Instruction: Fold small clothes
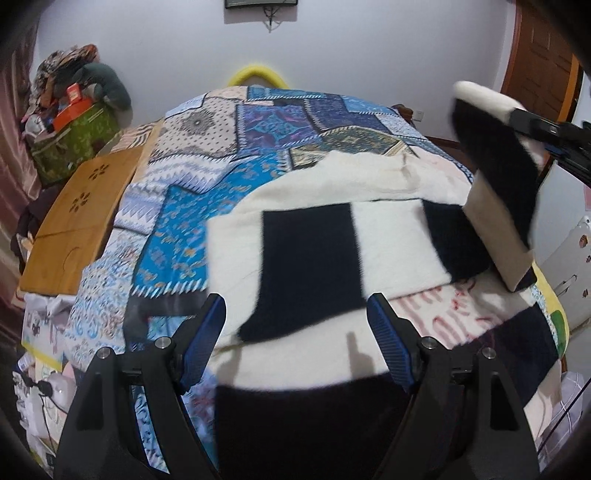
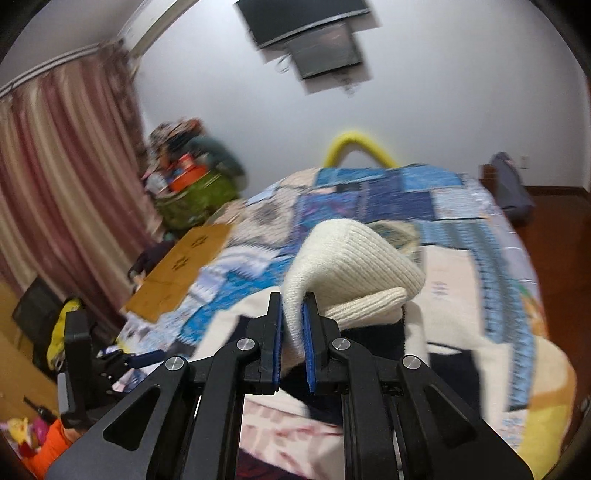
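1. The right gripper point(image 2: 293, 328) is clenched on a cream ribbed fold of the sweater point(image 2: 351, 258), the knit pinched between its blue pads point(image 2: 309, 347) and bulging up in front of them
2. The left gripper point(image 1: 295, 332) is released, its blue-lined fingers point(image 1: 207, 339) spread wide with nothing between them, hovering just above the near part of the sweater point(image 1: 306, 266)
3. In the left wrist view the right gripper point(image 1: 517, 118) enters from the upper right and holds a sleeve end point(image 1: 495, 177) lifted off the bed; the raised piece shows a cream cuff, a black band and a cream panel hanging down toward the body of the garment
4. The sweater is cream with black blocks and lies mostly flat across the near middle of the bed, a folded layer with a black rectangle sitting on top of the cream body
5. Under it is a patchwork bedspread point(image 1: 207, 177) in blue, white and teal, with a pink-and-white blanket point(image 1: 443, 306) just beside the sweater on the right
6. A wooden board point(image 1: 77, 218) with flower cut-outs rests at the left edge of the bed
7. Beyond it a green bag point(image 1: 74, 136) piled with clutter stands by a striped curtain point(image 2: 66, 177)
8. A yellow curved rail point(image 1: 256, 74) rises at the far end of the bed against the white wall, and a dark screen point(image 2: 306, 22) hangs above
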{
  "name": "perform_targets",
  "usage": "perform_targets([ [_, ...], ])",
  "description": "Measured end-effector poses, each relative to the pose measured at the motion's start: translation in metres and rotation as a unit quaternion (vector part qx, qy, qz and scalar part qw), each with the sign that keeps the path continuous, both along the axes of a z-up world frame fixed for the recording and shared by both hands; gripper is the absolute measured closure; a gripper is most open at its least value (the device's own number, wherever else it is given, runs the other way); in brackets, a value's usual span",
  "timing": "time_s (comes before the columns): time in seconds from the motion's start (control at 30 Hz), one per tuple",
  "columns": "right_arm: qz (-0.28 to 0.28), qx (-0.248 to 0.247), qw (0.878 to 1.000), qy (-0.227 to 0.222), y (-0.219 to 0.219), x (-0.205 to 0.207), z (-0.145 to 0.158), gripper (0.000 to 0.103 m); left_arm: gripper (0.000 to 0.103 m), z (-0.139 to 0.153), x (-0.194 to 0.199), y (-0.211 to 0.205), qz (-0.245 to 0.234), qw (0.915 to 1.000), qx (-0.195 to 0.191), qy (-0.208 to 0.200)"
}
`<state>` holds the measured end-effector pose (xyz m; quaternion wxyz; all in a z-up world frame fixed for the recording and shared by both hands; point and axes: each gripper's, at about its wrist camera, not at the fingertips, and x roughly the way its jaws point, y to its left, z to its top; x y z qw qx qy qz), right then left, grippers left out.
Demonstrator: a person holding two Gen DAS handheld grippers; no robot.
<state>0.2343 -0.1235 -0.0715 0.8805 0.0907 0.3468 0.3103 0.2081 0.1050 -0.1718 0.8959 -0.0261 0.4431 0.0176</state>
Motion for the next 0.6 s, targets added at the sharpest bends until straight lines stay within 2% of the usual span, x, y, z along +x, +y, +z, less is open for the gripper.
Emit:
perform_targets([
  [0.17, 0.053, -0.041, 0.997, 0.023, 0.059, -0.002, -0.023, 0.089, 0.025, -0.004, -0.014, 0.016, 0.01, 0.9999, -0.003, 0.006],
  [0.27, 0.069, -0.05, 0.996, 0.037, 0.071, -0.006, -0.036, 0.084, 0.025, -0.006, -0.017, 0.018, 0.011, 0.9999, -0.004, 0.01],
  [0.43, 0.06, -0.066, 0.995, 0.037, 0.05, -0.011, -0.034, 0.072, 0.025, -0.003, -0.008, 0.006, -0.001, 0.9999, 0.006, 0.01],
  [0.5, 0.045, -0.081, 0.995, 0.028, 0.032, -0.012, -0.031, 0.062, 0.025, 0.0, -0.001, -0.004, -0.008, 0.9999, 0.01, 0.007],
  [0.6, 0.026, -0.113, 0.993, 0.018, 0.0, -0.014, -0.03, 0.058, 0.025, 0.003, 0.013, -0.021, -0.022, 0.9996, 0.015, 0.004],
])
